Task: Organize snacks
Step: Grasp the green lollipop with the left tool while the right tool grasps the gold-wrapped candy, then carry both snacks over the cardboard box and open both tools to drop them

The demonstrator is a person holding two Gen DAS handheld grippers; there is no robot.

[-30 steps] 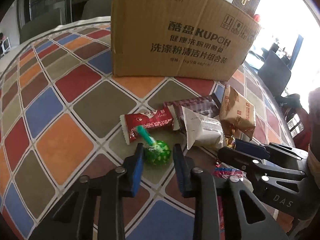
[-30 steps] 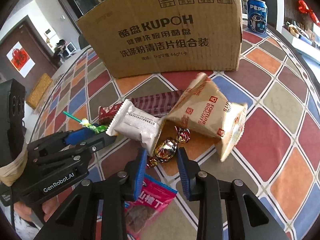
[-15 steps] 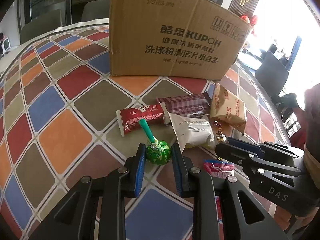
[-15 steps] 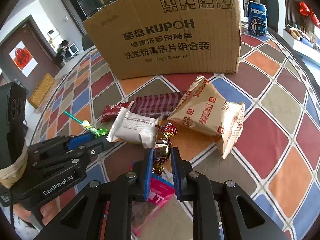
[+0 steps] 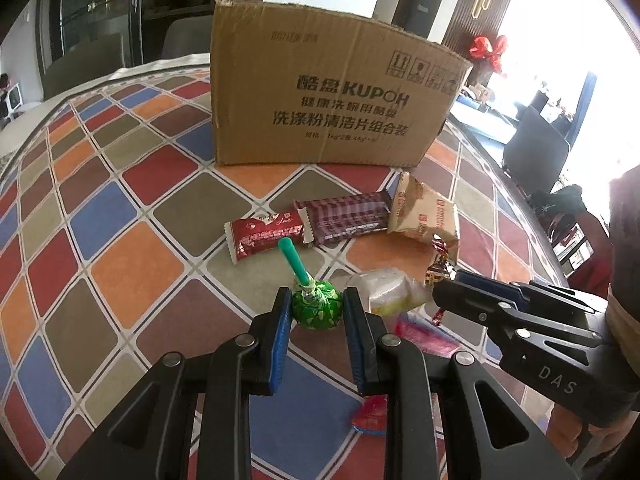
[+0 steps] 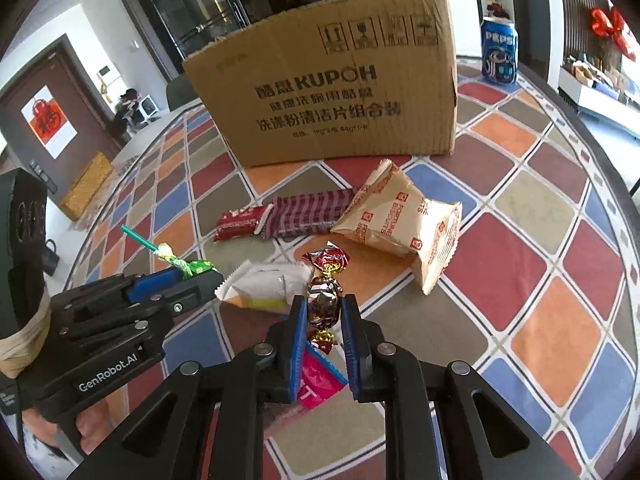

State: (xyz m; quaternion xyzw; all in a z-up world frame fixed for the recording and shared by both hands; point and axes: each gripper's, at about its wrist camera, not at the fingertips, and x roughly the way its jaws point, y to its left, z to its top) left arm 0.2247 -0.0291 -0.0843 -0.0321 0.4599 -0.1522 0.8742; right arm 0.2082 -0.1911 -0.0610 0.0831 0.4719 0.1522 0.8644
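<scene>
Now both grippers [image 5: 316, 312] [image 6: 323, 320] steeply downward.

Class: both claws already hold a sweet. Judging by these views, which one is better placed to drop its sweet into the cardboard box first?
Roughly even; perhaps the left claw, shut on the green lollipop, since the cardboard box looks slightly nearer in its view. The right claw grips the foil candy.

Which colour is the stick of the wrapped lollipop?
Teal green stick on the green-wrapped round lollipop; the left wrist view shows it best.
</scene>
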